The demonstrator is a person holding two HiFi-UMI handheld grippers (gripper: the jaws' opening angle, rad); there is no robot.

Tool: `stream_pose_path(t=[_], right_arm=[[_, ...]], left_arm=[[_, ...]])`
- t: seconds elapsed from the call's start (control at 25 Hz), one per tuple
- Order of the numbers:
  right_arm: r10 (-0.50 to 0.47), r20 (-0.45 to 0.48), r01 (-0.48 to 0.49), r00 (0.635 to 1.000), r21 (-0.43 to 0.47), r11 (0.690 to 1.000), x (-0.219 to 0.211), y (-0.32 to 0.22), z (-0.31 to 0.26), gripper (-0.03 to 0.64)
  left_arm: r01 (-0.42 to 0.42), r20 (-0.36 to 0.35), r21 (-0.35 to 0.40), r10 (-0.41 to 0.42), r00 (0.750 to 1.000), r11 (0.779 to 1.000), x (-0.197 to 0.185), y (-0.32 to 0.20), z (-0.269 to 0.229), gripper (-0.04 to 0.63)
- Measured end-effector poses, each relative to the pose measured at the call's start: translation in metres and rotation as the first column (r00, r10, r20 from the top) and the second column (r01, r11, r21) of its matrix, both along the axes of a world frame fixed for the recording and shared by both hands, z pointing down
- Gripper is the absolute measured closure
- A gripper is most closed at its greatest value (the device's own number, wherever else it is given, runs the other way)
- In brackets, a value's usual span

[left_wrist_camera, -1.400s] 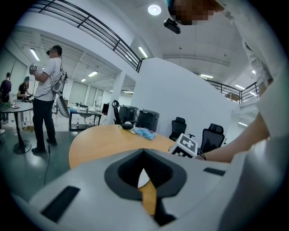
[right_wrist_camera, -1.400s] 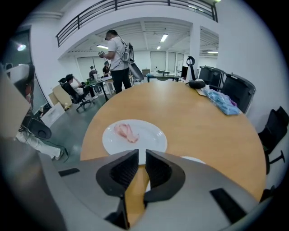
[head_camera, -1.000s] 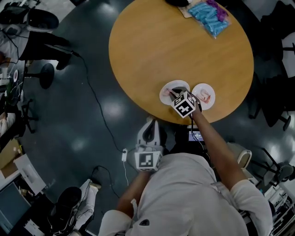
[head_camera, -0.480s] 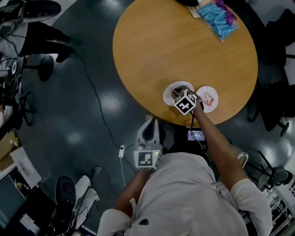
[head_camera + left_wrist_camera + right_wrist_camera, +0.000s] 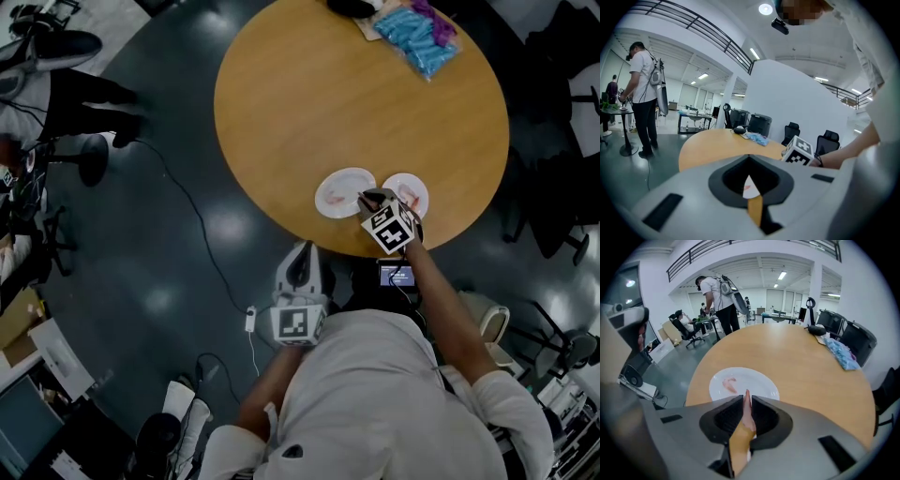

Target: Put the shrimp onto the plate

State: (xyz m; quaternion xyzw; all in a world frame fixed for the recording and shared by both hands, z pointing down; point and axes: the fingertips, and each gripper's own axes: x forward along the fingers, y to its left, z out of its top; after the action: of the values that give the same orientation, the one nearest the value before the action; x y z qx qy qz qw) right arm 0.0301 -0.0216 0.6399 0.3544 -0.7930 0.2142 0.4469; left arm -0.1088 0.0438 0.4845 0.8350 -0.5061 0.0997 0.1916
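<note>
Two white plates sit near the round wooden table's point(image 5: 309, 103) near edge: a left plate point(image 5: 339, 180) and a right plate point(image 5: 415, 186). My right gripper point(image 5: 375, 200) hovers between them, shut on a thin pink shrimp point(image 5: 746, 409). In the right gripper view the gripper point(image 5: 746, 400) points at a plate point(image 5: 759, 383) that carries another shrimp point(image 5: 729, 384). My left gripper point(image 5: 304, 255) hangs off the table's near edge, over the floor. In the left gripper view its jaws point(image 5: 749, 182) are closed with nothing between them.
A blue packet point(image 5: 417, 33) and a dark object lie at the table's far side. Cables run over the dark floor point(image 5: 187, 225) to the left. Office chairs stand to the right point(image 5: 562, 187). A person point(image 5: 719, 296) stands beyond the table.
My right gripper has drawn back from over the left plate toward the table's near edge. The left gripper has stayed where it was.
</note>
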Motion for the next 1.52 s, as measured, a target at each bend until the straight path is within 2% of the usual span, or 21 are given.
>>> stream_pose_path(t=[0.2, 0.32, 0.56, 0.8, 0.92, 1.04, 1.16, 1.28, 1.52], right_arm=[[0.098, -0.074, -0.102, 0.992, -0.041, 0.994, 0.078, 0.045, 0.019, 0.555], [0.135, -0.086, -0.140, 0.987, -0.062, 0.988, 0.103, 0.056, 0.028, 0.555], [0.110, -0.104, -0.120, 0.988, -0.095, 0.988, 0.111, 0.060, 0.045, 0.555], [0.071, -0.132, -0.081, 0.989, -0.076, 0.994, 0.109, 0.058, 0.045, 0.554], [0.070, -0.136, -0.082, 0.988, -0.085, 0.993, 0.108, 0.061, 0.042, 0.524], [0.076, -0.150, -0.083, 0.986, -0.039, 0.996, 0.112, 0.061, 0.023, 0.517], [0.071, -0.095, -0.068, 0.993, 0.040, 0.997, 0.094, 0.051, -0.005, 0.529], [-0.016, -0.030, 0.019, 0.999, 0.100, 0.995, 0.050, 0.033, -0.018, 0.592], [-0.234, -0.061, 0.237, 0.970, 0.053, 0.970, -0.033, 0.015, 0.013, 0.600]], left_arm=[[-0.036, 0.010, 0.001, 0.036, 0.999, 0.999, 0.024, 0.007, -0.001, 0.588], [-0.054, 0.019, -0.005, 0.054, 0.998, 0.999, 0.038, 0.015, 0.000, 0.588], [-0.077, 0.029, -0.003, 0.077, 0.997, 0.997, 0.057, 0.029, 0.003, 0.588], [-0.063, 0.028, 0.010, 0.063, 0.998, 0.998, 0.057, 0.032, -0.002, 0.588], [-0.053, 0.020, 0.010, 0.053, 0.998, 0.999, 0.054, 0.032, -0.003, 0.588], [-0.048, 0.014, 0.016, 0.048, 0.999, 0.999, 0.051, 0.033, -0.003, 0.588], [-0.048, 0.015, 0.032, 0.047, 0.999, 0.998, 0.043, 0.032, -0.005, 0.588], [-0.023, 0.011, 0.029, 0.023, 1.000, 0.999, 0.030, 0.029, -0.005, 0.588], [0.025, -0.022, -0.012, -0.025, 0.999, 1.000, -0.002, 0.022, 0.003, 0.588]])
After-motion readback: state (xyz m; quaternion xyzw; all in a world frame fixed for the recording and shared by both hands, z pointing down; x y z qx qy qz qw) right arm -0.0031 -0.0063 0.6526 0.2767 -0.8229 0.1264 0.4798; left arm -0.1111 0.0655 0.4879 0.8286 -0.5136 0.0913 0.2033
